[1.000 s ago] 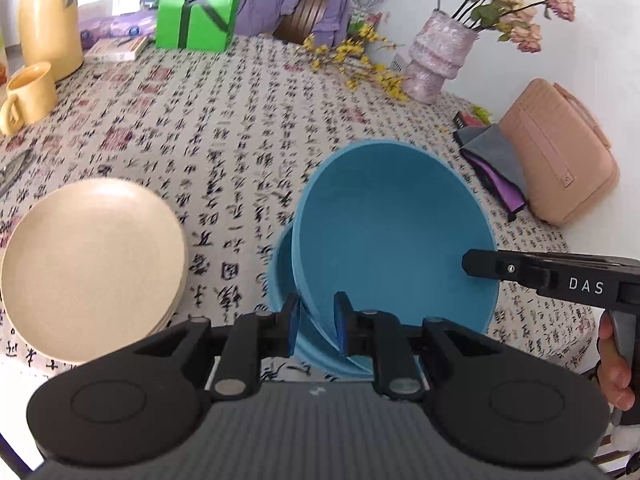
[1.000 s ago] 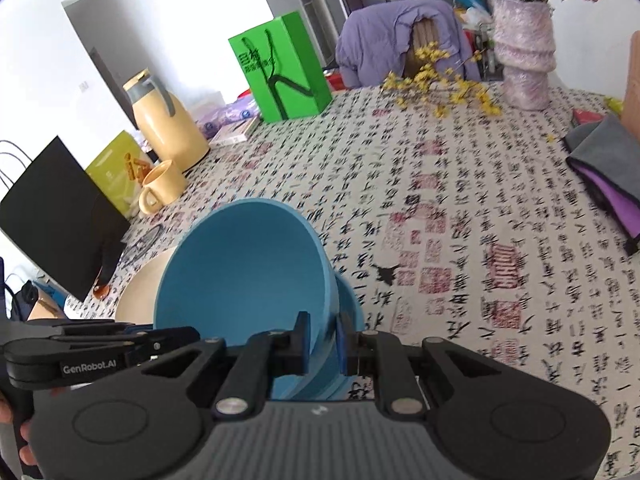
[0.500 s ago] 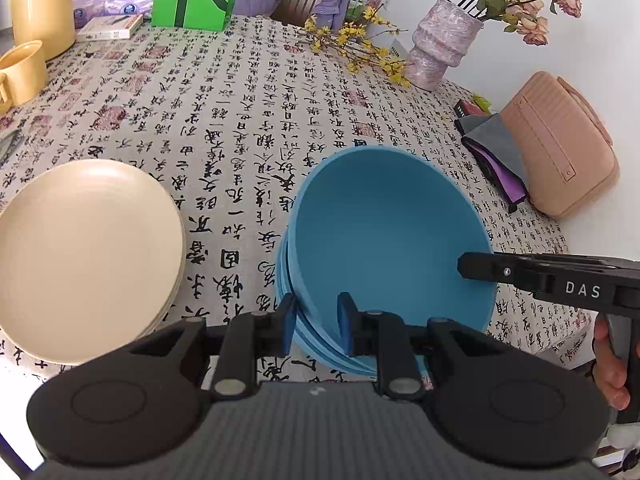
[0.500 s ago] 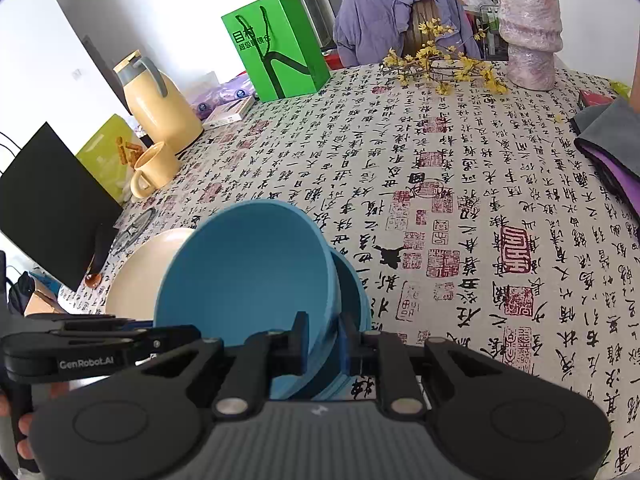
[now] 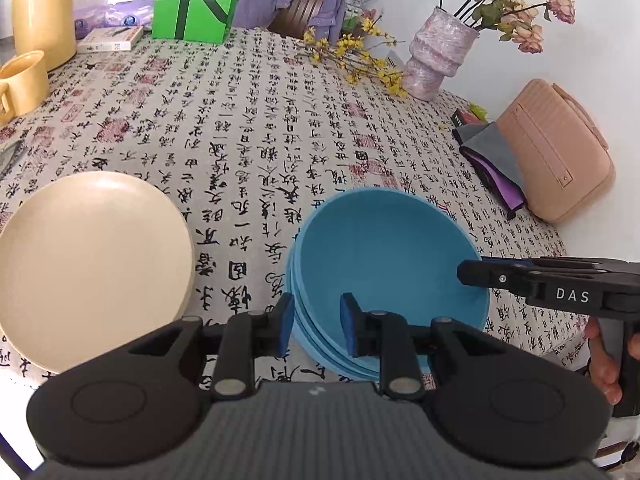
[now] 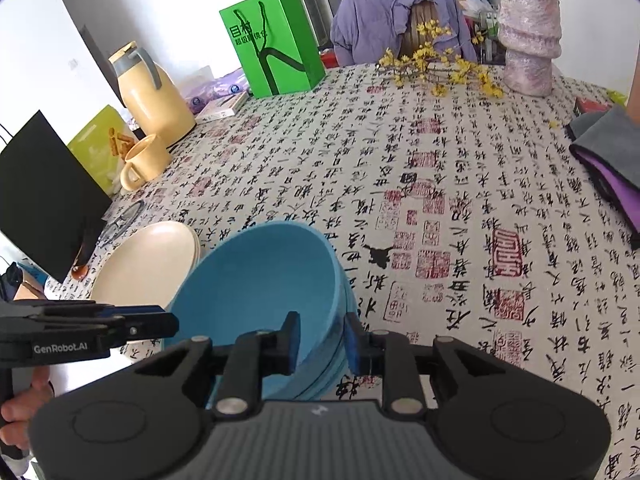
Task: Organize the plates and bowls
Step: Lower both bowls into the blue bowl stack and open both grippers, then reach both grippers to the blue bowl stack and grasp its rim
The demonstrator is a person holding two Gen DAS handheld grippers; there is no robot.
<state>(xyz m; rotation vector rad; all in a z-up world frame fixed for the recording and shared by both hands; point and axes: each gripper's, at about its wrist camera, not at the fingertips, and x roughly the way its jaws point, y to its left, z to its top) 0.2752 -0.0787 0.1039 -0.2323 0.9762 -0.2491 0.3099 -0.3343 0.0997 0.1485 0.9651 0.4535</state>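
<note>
Left wrist view: left gripper (image 5: 316, 322) at lower centre, jaws opening astride the near rim of the blue bowls (image 5: 390, 256), beige plates (image 5: 92, 264) at left, right wrist view: right gripper (image 6: 322, 338) opening likewise, rim between its pads, bowl stack at lower centre.

1. We see the bowls (image 5: 384, 256) nested in a stack on the table (image 5: 256, 128), near its front edge.
2. The plates (image 5: 88, 264) lie just left of the bowls.
3. Behind stand the vase (image 5: 436, 56) and bag (image 5: 196, 0).
4. A handbag (image 5: 556, 152) lies at the right.
</note>
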